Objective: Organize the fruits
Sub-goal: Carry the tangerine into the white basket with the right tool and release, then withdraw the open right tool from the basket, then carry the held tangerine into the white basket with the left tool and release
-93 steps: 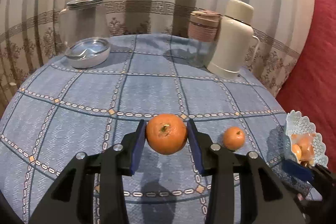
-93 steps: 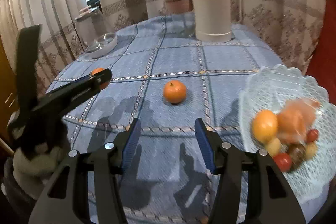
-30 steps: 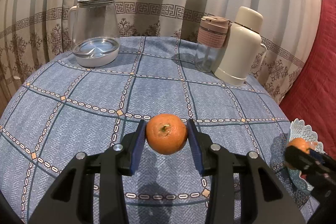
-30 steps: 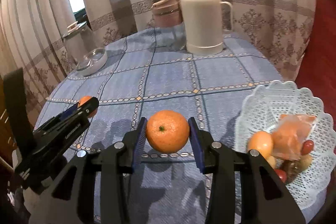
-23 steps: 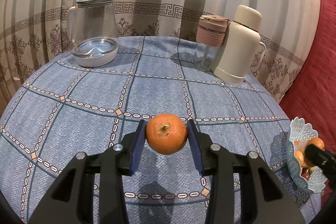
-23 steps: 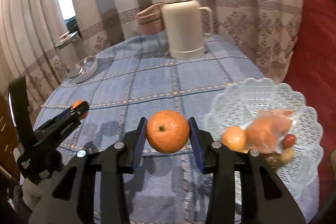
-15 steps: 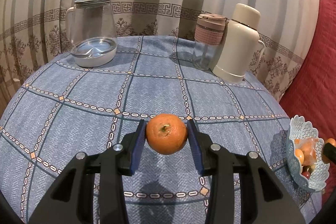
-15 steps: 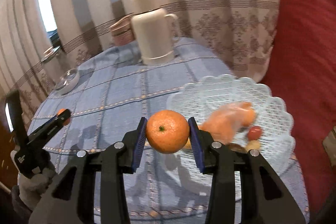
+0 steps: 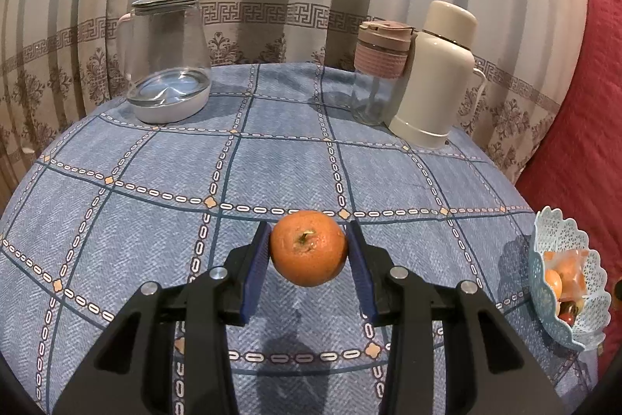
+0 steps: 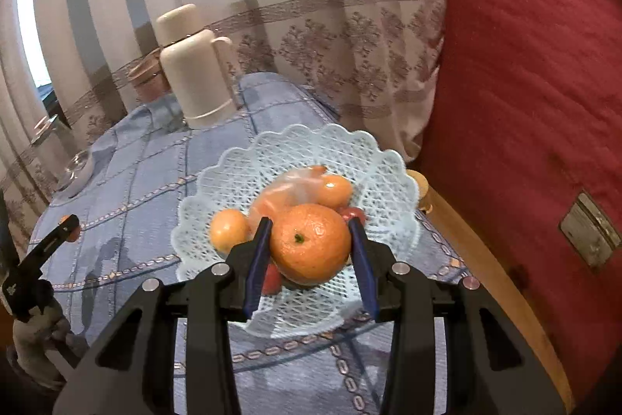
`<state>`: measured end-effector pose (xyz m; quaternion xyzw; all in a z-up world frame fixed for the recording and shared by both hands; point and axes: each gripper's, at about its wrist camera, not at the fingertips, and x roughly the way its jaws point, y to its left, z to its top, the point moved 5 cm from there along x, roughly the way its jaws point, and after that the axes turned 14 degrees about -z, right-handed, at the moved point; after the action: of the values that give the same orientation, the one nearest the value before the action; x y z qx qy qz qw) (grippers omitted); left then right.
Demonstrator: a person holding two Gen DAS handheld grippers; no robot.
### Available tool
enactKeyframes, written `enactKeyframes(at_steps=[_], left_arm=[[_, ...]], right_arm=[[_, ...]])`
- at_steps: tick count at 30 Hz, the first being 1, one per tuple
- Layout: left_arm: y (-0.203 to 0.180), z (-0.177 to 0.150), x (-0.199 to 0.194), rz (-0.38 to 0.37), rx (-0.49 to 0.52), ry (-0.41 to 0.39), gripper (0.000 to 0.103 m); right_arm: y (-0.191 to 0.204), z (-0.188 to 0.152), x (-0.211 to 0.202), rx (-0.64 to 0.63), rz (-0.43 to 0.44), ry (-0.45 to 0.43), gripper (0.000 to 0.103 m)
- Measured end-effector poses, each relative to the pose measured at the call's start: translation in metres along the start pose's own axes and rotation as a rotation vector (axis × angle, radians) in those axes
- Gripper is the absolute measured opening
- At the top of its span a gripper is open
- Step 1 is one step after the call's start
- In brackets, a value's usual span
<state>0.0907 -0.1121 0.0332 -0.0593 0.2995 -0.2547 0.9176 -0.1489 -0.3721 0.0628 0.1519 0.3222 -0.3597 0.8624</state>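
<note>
My right gripper [image 10: 309,251] pinches an orange [image 10: 310,247] over the bowl [image 10: 392,181] at frame centre, my left gripper [image 9: 308,251] pinches another orange [image 9: 308,247]; dropping high risks bounce-out.

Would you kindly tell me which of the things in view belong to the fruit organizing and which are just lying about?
Belong to the job:
- orange in the left gripper
- orange in the right gripper
- lattice fruit bowl

Just lying about:
- cream thermos
- pink-lidded tumbler
- glass kettle
- red cushion
</note>
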Motion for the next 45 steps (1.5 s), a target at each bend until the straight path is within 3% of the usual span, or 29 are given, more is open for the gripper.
enactKeyframes(at_steps=[10,15,24,36,40,45], left_arm=[[-0.003,-0.002,0.000,-0.002,0.012,0.003,0.040],[-0.004,-0.003,0.000,-0.002,0.013,0.003,0.040],[-0.011,-0.004,-0.001,-0.015,0.029,0.004,0.040],[-0.051,-0.016,-0.001,-0.156,0.064,0.059,0.040],[-0.072,-0.024,0.000,-0.207,0.091,0.088,0.040],[-0.095,-0.029,0.003,-0.259,0.105,0.119,0.040]], right_arm=[[-0.002,-0.013,0.007,0.000,0.000,0.033,0.041],[-0.007,-0.009,0.004,0.030,-0.014,0.015,0.049],[-0.014,-0.012,-0.001,0.042,-0.034,-0.008,0.049],[-0.016,-0.020,-0.008,0.038,-0.066,-0.055,0.051],[-0.026,-0.026,-0.008,0.071,-0.108,-0.060,0.062],[-0.038,-0.028,-0.007,0.103,-0.120,-0.062,0.064]])
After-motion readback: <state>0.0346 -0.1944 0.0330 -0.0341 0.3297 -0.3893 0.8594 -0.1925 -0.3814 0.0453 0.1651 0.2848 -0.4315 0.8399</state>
